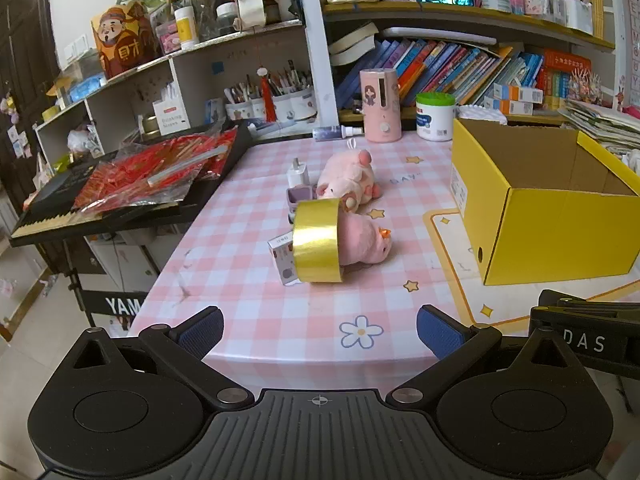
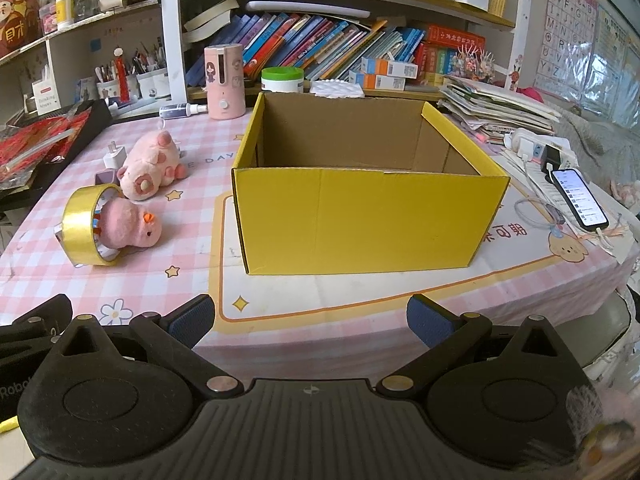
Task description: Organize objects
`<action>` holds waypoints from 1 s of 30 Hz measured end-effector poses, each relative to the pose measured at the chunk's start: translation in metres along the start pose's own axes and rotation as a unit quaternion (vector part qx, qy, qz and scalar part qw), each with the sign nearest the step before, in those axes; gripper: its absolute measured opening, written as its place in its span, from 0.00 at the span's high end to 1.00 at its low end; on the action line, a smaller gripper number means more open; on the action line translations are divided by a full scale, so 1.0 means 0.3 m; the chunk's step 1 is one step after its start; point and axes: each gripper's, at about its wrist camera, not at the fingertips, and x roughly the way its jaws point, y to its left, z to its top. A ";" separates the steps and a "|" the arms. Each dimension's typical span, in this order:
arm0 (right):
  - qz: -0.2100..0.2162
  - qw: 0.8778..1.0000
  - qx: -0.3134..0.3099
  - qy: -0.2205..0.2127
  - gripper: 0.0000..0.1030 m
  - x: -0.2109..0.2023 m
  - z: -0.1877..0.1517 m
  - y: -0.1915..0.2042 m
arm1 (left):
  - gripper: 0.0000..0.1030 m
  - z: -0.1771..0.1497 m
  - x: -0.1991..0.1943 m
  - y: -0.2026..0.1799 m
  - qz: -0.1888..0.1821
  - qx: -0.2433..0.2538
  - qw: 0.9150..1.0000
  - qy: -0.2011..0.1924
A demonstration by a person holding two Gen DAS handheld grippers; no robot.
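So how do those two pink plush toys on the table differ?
The far plush pig is paler pink with darker spots and lies clear of the clutter; the near plush toy is deeper pink with an orange bit on its head and is tucked partly inside the gold tape roll. Both lie on the checked tablecloth.

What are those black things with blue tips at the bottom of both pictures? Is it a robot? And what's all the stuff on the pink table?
No robot here: a person holds one grabbing tool in each hand, and each tool carries a camera looking forward along its two blue-tipped fingers. One picture comes from the left tool, the other from the right tool. Both are wide open and hold nothing.

On the pink checked tablecloth stands an open yellow cardboard box; no objects show in the part of its inside you can see. To the left lie two pink plush toys, a roll of gold tape leaning against the nearer toy, a small white carton and a white charger plug. The job is tidying these up.
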 end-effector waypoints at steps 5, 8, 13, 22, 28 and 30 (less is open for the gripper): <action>-0.002 1.000 -0.001 0.001 0.00 0.002 -0.004 -0.001 | 0.00 -0.003 0.003 -0.002 -0.002 0.001 1.000 0.003; -0.002 1.000 -0.001 0.003 0.00 0.004 -0.004 -0.005 | 0.00 -0.003 0.004 -0.004 -0.002 0.001 1.000 0.003; -0.002 1.000 -0.001 0.004 0.00 0.005 -0.004 -0.006 | 0.00 -0.004 0.004 -0.004 -0.001 0.001 1.000 0.003; -0.001 1.000 -0.002 0.003 0.00 0.006 -0.006 -0.005 | 0.00 -0.003 0.004 -0.004 0.001 0.001 1.000 0.003; 0.001 1.000 -0.004 0.004 0.00 0.010 -0.015 0.004 | 0.00 -0.014 0.008 -0.002 0.003 0.002 1.000 0.005; 0.002 1.000 -0.004 0.006 0.00 0.008 -0.012 0.004 | 0.00 -0.015 0.008 0.000 0.003 0.001 1.000 0.006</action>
